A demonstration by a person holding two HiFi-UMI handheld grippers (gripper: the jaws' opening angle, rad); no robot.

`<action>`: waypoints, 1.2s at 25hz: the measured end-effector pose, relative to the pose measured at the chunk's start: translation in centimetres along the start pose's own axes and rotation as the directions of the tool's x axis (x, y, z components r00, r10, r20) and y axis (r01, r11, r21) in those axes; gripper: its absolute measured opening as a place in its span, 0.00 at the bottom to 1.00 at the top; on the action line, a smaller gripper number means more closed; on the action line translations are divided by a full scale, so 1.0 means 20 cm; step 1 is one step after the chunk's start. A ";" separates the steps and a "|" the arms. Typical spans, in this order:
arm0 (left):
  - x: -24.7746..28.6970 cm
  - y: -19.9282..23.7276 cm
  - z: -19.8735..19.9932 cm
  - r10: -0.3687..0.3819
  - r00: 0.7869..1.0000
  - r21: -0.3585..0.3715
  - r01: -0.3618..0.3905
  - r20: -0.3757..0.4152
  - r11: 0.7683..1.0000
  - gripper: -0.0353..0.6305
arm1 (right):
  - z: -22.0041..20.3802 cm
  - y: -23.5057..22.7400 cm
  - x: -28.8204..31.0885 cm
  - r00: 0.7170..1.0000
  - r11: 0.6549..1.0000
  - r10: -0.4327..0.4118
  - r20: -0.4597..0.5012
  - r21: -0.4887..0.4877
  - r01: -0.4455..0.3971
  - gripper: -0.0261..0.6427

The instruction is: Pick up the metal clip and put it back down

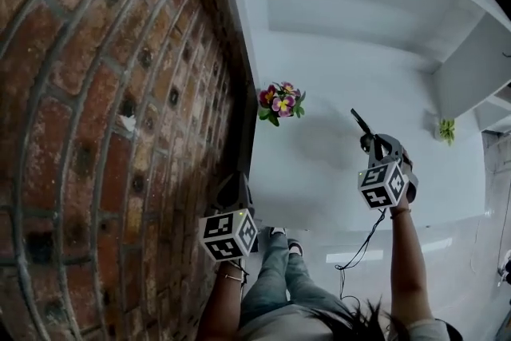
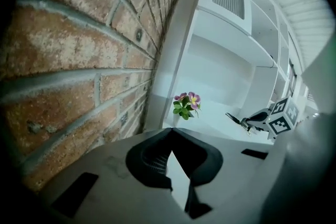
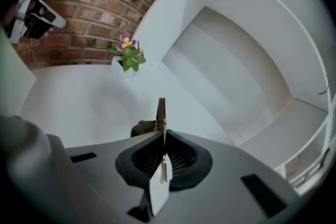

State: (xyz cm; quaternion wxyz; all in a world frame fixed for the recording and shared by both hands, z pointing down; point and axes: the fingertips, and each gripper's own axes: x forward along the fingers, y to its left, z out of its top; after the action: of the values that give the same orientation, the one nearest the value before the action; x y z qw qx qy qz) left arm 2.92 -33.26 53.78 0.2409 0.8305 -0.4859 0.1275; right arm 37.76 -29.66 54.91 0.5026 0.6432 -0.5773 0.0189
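Right gripper (image 3: 161, 134) clamps the metal clip (image 3: 160, 109), whose long axis runs straight forward past the jaws.

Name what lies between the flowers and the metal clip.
Nothing: only bare white surface separates the flowers from the metal clip in the shut right gripper, as the head view shows.
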 end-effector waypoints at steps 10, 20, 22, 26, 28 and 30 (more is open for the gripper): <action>-0.13 -0.24 0.19 -0.053 0.997 0.073 0.049 0.053 0.996 0.06 | 0.05 -0.16 -0.46 0.981 0.903 -0.058 0.184 0.429 -0.027 0.05; -0.15 -0.52 0.41 -0.139 0.983 0.148 0.121 0.119 0.982 0.06 | -0.05 -0.28 -0.86 0.936 0.524 -0.221 0.274 0.843 -0.123 0.05; -0.14 -0.57 0.43 -0.157 0.980 0.160 0.138 0.118 0.978 0.06 | -0.07 -0.27 -0.90 0.930 0.483 -0.239 0.279 0.865 -0.135 0.05; -0.14 -0.65 0.43 -0.182 0.977 0.179 0.160 0.115 0.971 0.06 | -0.11 -0.27 -0.96 0.925 0.456 -0.254 0.282 0.878 -0.143 0.05; -0.14 -0.67 0.43 -0.187 0.976 0.184 0.164 0.115 0.969 0.06 | -0.12 -0.27 -0.98 0.924 0.454 -0.255 0.286 0.879 -0.146 0.05; -0.16 -0.67 0.42 -0.186 0.976 0.186 0.162 0.117 0.969 0.06 | -0.12 -0.28 -0.99 0.923 0.454 -0.256 0.288 0.879 -0.148 0.05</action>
State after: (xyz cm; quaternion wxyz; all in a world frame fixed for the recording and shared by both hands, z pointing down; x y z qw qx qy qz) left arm 12.83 -29.80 41.46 0.1441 0.8946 -0.4129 0.0922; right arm 36.74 -14.61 40.63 -0.0295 0.8186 -0.5461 0.1756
